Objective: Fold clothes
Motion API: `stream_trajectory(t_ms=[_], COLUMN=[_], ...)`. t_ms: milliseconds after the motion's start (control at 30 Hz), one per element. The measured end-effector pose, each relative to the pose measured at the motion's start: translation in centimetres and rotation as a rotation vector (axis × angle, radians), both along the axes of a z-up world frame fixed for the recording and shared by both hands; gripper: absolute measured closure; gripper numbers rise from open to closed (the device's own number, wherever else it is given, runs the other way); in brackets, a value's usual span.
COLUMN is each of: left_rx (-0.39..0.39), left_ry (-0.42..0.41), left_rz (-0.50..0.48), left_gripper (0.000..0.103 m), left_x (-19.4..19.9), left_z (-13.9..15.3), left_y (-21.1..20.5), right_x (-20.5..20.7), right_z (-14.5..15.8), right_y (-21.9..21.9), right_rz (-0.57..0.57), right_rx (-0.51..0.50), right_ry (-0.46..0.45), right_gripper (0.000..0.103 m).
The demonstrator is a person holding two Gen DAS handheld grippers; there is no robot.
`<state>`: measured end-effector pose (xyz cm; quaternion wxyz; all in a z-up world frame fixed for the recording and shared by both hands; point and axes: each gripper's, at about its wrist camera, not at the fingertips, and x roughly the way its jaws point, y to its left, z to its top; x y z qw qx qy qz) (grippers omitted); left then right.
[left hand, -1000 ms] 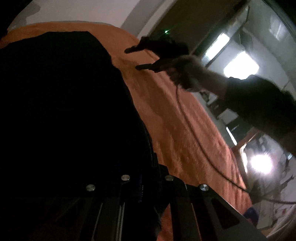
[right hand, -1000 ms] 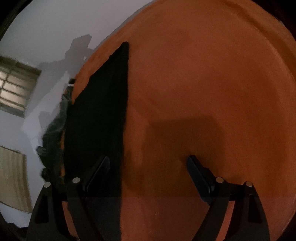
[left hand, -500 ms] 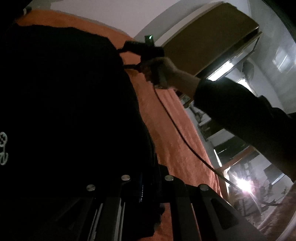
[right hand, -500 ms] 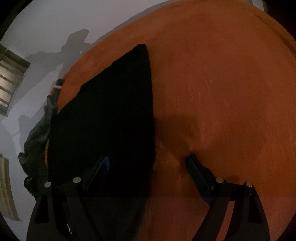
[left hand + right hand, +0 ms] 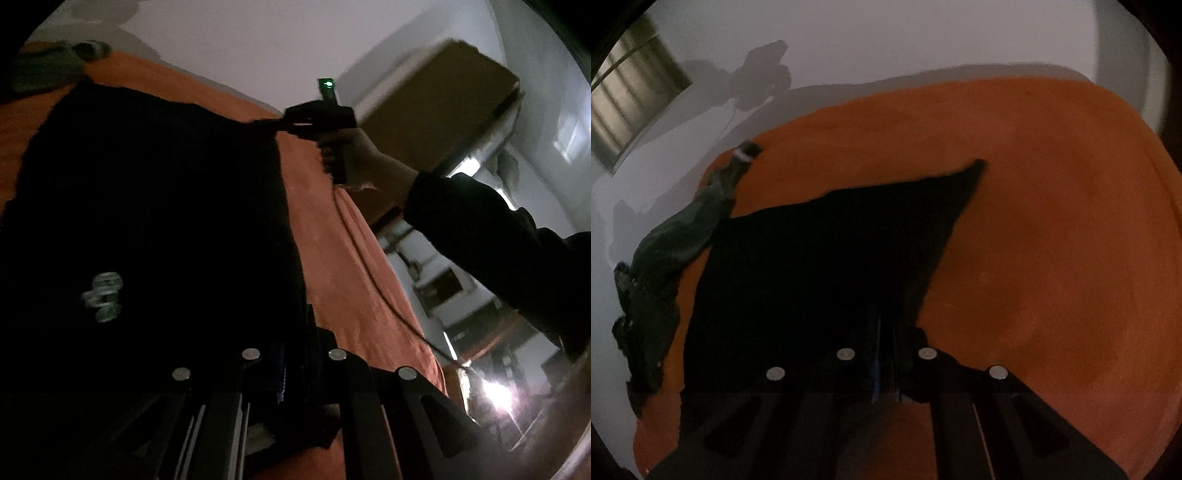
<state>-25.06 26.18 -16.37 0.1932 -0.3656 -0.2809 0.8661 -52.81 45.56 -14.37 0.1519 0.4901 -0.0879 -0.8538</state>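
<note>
Black garment (image 5: 827, 266) spread across orange bedcover (image 5: 1052, 240); left gripper (image 5: 291, 369) and right gripper (image 5: 886, 354) each clamp an edge, hand (image 5: 354, 155) outstretched.

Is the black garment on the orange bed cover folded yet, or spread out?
Spread out, not folded: the black garment lies as one broad sheet over the orange bed cover, with the right gripper and left gripper pinching one edge.

Both grippers clamped: left gripper (image 5: 291, 373), right gripper (image 5: 886, 365) (arm outstretched).
</note>
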Motion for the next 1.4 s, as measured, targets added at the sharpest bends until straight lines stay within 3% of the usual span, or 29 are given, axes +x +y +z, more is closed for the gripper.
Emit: stream_trajectory(t_ms=[233,400,467,567,600,633,700,933,1033,1167,1300,1400], left_rx=[0.101,0.169,0.233,0.307,0.317,0.306,0.269,0.132,-0.006,-0.269,-0.190,-0.117], left_ry=[-0.047,-0.100,-0.133,-0.191,-0.211,-0.227,-0.246,-0.220,-0.219,-0.284,-0.291,-0.304], left_rz=[0.242,0.384,0.405,0.398,0.387,0.371,0.329,0.193,0.141,0.097,0.068,0.048], left_gripper=[0.102,0.102,0.101,0.093,0.084,0.076,0.072,0.063,0.054,0.054,0.054,0.063], left_x=[6.4,10.3,11.0,10.5,10.1,9.3,7.6,0.7,-2.8,-6.4,-7.2,-7.5], left_z=[-1.5,-4.1,-5.3,-7.2,-7.8,-8.1,-8.6,-7.7,-7.3,-8.5,-9.4,-9.8], left_y=[-8.8,-13.9,-14.4,-13.9,-13.6,-13.2,-12.4,-8.4,-6.5,-4.0,-3.6,-3.3], right_x=[-2.3,-3.0,-3.0,-3.0,-3.0,-3.0,-3.0,-2.1,-2.1,-2.2,-1.5,-1.1], right_z=[1.5,-0.1,-1.0,-1.6,-1.6,-1.5,-1.2,1.4,1.6,0.7,-0.9,-2.0], right_y=[-11.6,-22.8,-26.8,-30.0,-30.7,-30.7,-29.5,-21.8,-17.6,-12.9,-10.2,-8.5], right_rz=[0.117,0.257,0.299,0.366,0.375,0.374,0.355,0.264,0.207,0.137,0.112,0.097], right_rx=[0.053,0.126,0.169,0.203,0.219,0.227,0.229,0.241,0.239,0.227,0.221,0.215], right_ry=[0.011,0.005,-0.003,-0.015,-0.016,-0.016,-0.013,0.008,0.002,-0.013,-0.034,-0.049], right_gripper=[0.099,0.099,0.099,0.099,0.099,0.099,0.099,0.099,0.099,0.099,0.099,0.099])
